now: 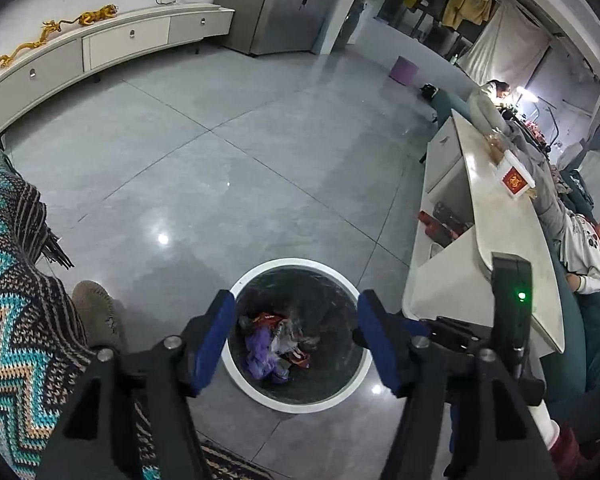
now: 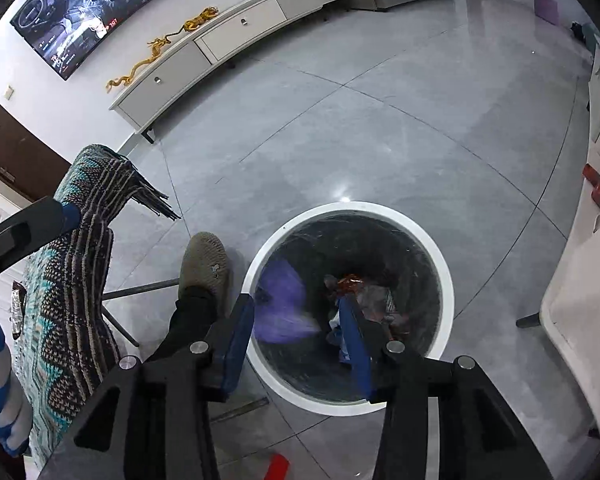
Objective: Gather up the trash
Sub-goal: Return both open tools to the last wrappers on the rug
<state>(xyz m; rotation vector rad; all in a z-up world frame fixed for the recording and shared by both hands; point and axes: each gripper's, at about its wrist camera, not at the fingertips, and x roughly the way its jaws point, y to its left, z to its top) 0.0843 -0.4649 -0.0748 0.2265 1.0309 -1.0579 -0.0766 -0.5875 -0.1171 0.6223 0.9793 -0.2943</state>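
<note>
Blanket [image 1: 16,280] in a zigzag knit drapes at far left, a grey shoe [image 1: 98,312] beside it on the tiled floor [image 1: 220,160]. Both grippers hover over a white-rimmed trash bin [image 1: 296,404]: left gripper [image 1: 296,340] and right gripper [image 2: 296,344], jaws spread, holding nothing. Trash [image 1: 276,344] lies in the bin's bottom. A blurred purple piece [image 2: 284,304] shows inside. A white counter [image 1: 496,208] stands at right.

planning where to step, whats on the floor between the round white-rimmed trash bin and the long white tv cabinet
Bare grey floor tiles, in both wrist views. Nothing lies between the round white-rimmed trash bin and the long white TV cabinet; the grey shoe sits beside the bin.
</note>
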